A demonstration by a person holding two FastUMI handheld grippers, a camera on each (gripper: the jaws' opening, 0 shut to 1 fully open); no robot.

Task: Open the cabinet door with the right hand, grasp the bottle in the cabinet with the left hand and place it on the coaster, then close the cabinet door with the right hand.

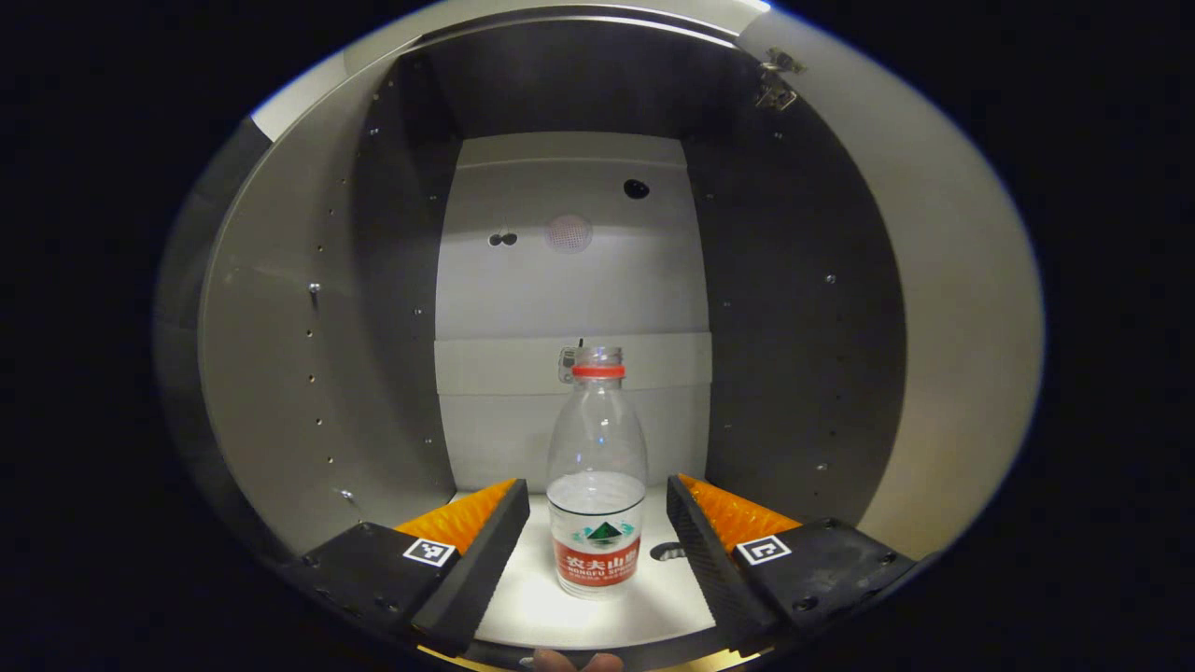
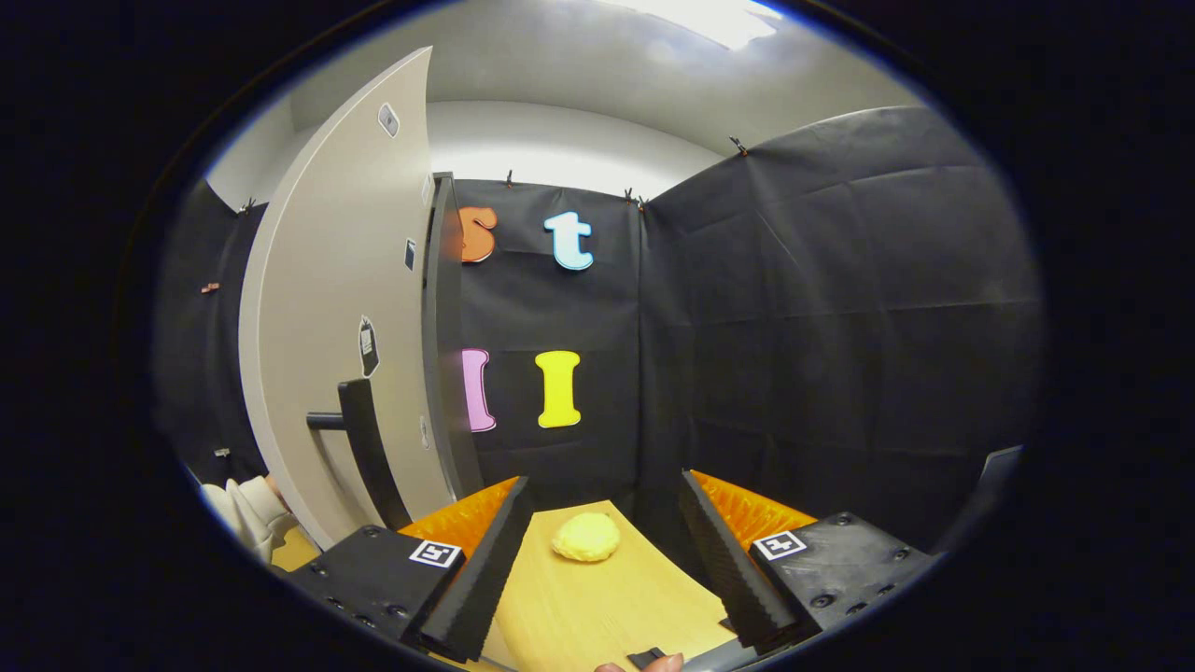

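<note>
A: Bottle (image 1: 597,471) first. Where does it stand?

B: Upright on the pale floor of the cabinet (image 1: 280,373), near the front edge, in the left gripper view. It is clear plastic with a red ring at the neck and a red and white label low down. No cap can be made out on top.

A: And the left gripper (image 1: 597,509)?

B: Its fingers are spread apart, one on each side of the bottle's lower half. A gap shows between each finger and the plastic, so neither touches it. A fingertip of the holding hand peeks in at the bottom edge.

A: What of the cabinet inside?

B: Grey side walls with rows of small holes, a paler back panel with a dark round hole near the top, and a hinge (image 1: 775,84) at the upper right. A small dark opening sits in the floor just right of the bottle.

A: The right gripper (image 2: 602,509)?

B: Also open, fingers wide, holding nothing. It hangs over a wooden table (image 2: 597,607). A yellow coaster (image 2: 585,537) lies on that table, just beyond the fingertips and between them.

A: The door (image 2: 336,308)?

B: Swung open, at the left of the right gripper view, with a dark bar handle (image 2: 359,439) low on its face. The gripper is well apart from the handle. A pale sleeve (image 2: 243,513) shows at the far left, beside the door's lower edge.
</note>
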